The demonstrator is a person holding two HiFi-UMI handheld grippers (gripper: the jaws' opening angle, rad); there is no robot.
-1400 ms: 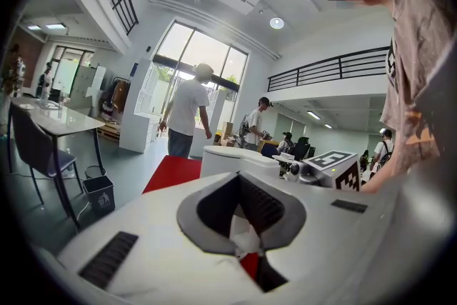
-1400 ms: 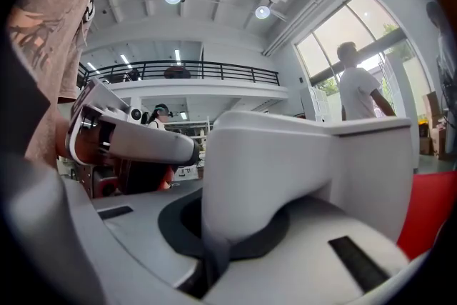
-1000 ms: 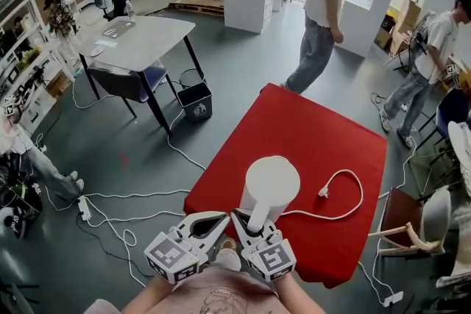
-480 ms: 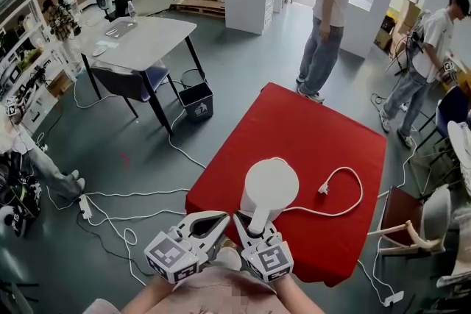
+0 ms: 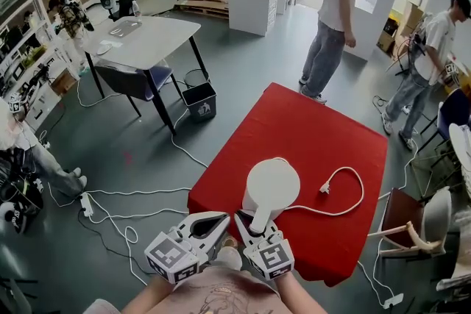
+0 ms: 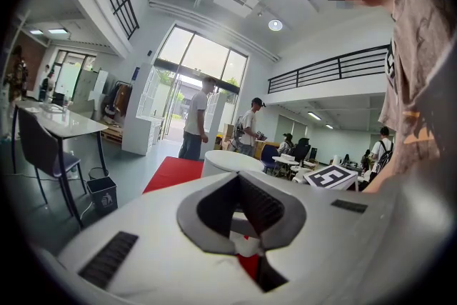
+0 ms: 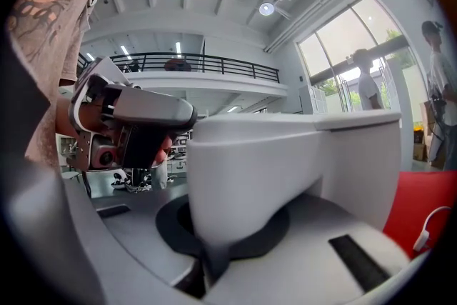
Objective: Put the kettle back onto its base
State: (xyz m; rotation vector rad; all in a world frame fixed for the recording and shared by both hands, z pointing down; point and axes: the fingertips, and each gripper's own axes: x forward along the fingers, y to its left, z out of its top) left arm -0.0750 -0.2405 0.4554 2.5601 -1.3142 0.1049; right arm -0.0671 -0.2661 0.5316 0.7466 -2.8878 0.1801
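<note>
A white kettle (image 5: 271,186) stands on the red table (image 5: 324,136), its round lid facing up. Its base is hidden beneath it; only the white cord (image 5: 353,195) and plug (image 5: 322,191) show. My right gripper (image 5: 254,226) straddles the kettle's handle (image 5: 257,217). Its jaws have just been opening, and in the right gripper view the handle (image 7: 250,175) still sits between them with dark pad showing on both sides. My left gripper (image 5: 221,220) hangs beside it at the table's near edge, tips together, holding nothing. The kettle's lid (image 6: 228,162) shows just ahead of the left gripper.
Two people stand beyond the table, one at the back (image 5: 335,18) and one at the far right (image 5: 434,62). A grey table (image 5: 143,40), a bin (image 5: 201,101) and loose floor cables (image 5: 118,217) lie to the left. A chair (image 5: 412,224) stands right of the table.
The kettle and both grippers stay where they were. The person at the back has walked a little to the right.
</note>
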